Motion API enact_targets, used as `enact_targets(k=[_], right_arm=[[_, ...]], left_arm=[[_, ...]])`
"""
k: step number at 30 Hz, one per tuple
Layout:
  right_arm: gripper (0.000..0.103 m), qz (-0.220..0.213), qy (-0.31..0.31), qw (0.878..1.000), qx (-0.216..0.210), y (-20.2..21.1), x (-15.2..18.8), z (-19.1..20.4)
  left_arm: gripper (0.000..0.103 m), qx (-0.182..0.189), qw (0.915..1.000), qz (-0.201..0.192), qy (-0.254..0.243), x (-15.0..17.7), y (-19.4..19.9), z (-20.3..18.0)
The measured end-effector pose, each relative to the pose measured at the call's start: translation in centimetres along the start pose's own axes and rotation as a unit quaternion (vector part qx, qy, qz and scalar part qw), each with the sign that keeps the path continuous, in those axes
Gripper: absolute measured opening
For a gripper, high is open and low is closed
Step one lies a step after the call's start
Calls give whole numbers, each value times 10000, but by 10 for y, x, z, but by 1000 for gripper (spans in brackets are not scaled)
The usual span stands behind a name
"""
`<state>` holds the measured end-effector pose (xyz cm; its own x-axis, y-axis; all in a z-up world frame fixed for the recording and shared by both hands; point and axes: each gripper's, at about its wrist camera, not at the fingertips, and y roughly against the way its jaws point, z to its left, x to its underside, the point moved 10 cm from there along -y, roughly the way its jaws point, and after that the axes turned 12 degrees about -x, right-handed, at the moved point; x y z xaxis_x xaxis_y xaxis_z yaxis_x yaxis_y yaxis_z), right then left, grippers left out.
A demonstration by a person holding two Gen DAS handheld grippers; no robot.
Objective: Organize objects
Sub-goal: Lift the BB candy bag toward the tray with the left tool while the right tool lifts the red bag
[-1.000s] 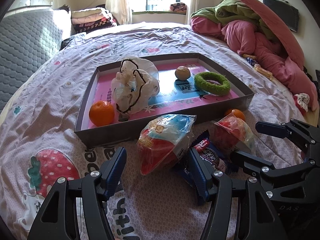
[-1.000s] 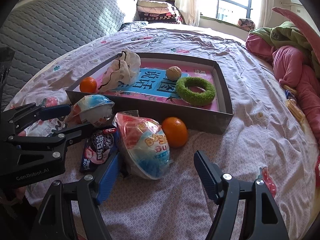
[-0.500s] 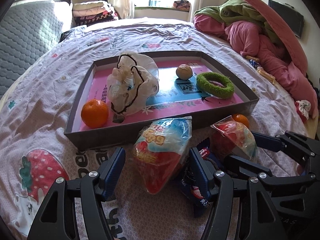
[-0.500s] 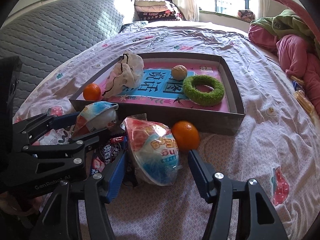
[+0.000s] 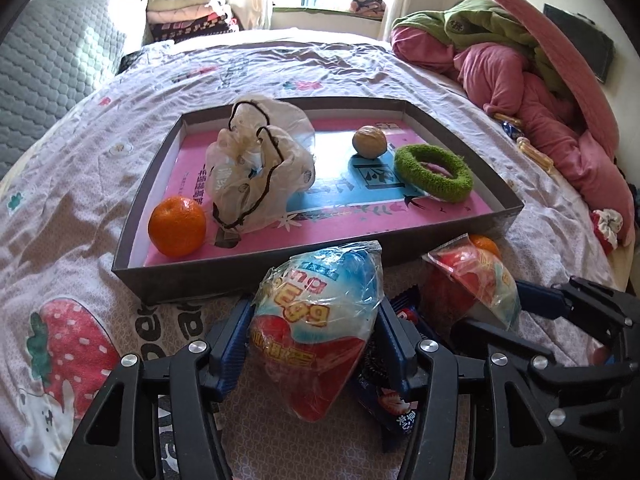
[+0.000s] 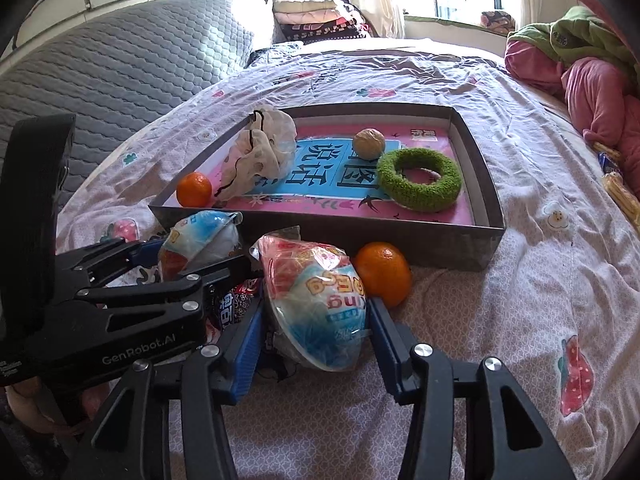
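left wrist, tongs pinching crinkly egg-shaped packet

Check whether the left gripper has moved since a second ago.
Yes. The left gripper has advanced toward the grey tray and closed in around the left egg-shaped snack pack, which now sits between its blue pads.

A dark snack packet lies partly hidden under the wrapped egg toy and behind the right finger of the left gripper. Its print is too small to read. An orange shows only its top behind the second wrapped toy.
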<state>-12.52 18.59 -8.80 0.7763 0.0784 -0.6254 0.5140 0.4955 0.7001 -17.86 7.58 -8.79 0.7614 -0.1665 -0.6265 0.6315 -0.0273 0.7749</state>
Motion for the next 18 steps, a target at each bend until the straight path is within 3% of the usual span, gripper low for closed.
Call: enact_targets(k=[10,18], right_arm=[[51,-194,-57,9998,-85,10,-6,1],[51,-306,40,9995,-70,14,-12,5]], left_arm=[[58,-92,9990,-375,-203,-6,23,0],[58,-91,9987,-491,-76,-9,34,8]])
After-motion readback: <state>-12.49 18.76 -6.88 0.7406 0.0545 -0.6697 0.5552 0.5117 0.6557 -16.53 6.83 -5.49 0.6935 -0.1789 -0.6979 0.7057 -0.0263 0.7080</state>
